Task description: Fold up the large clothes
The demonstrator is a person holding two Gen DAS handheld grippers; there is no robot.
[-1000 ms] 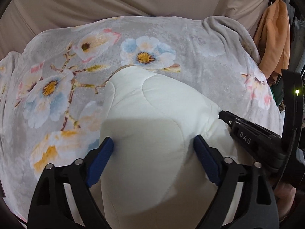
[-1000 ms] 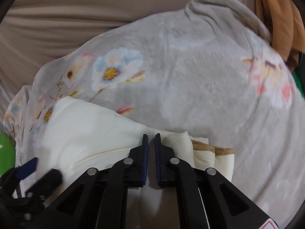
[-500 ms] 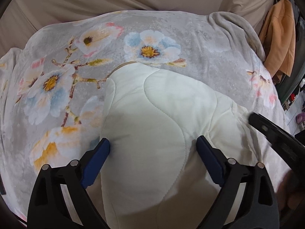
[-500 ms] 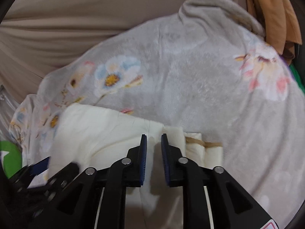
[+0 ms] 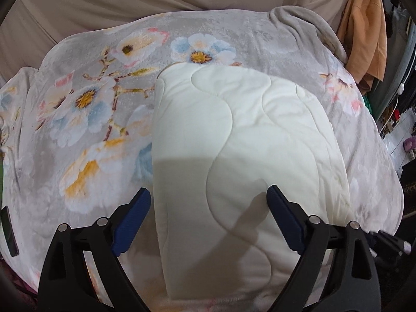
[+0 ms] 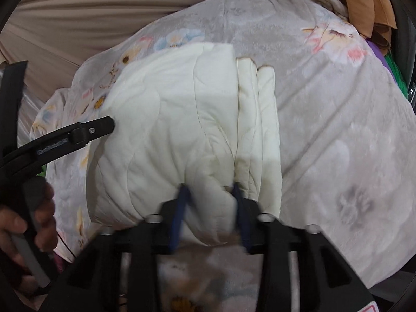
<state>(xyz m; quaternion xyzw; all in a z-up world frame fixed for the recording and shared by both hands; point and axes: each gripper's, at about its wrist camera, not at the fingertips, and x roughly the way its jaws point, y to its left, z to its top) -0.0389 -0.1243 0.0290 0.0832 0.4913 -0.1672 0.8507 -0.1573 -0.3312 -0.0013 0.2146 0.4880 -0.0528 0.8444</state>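
Cream quilted garment (image 5: pixel 241 140) lies folded into a thick stack on the floral blanket (image 5: pixel 78 119). Left hand-held gripper (image 5: pixel 208 218) hovers wide open, holding nothing. Right hand-held gripper (image 6: pixel 208 208) is part-open w/ near fold edge bunched between its fingers; grip unclear (blur). Prob. last step: square up the offset right-side layers.

Left gripper (image 5: pixel 209 215): jaws spread wide, straddling the near end of the folded cream quilted garment (image 5: pixel 241 140), which lies flat on the grey floral blanket (image 5: pixel 85 119).

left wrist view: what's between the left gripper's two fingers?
The folded cream quilt, lying on the floral blanket. The left gripper stands open, straddling its near end.
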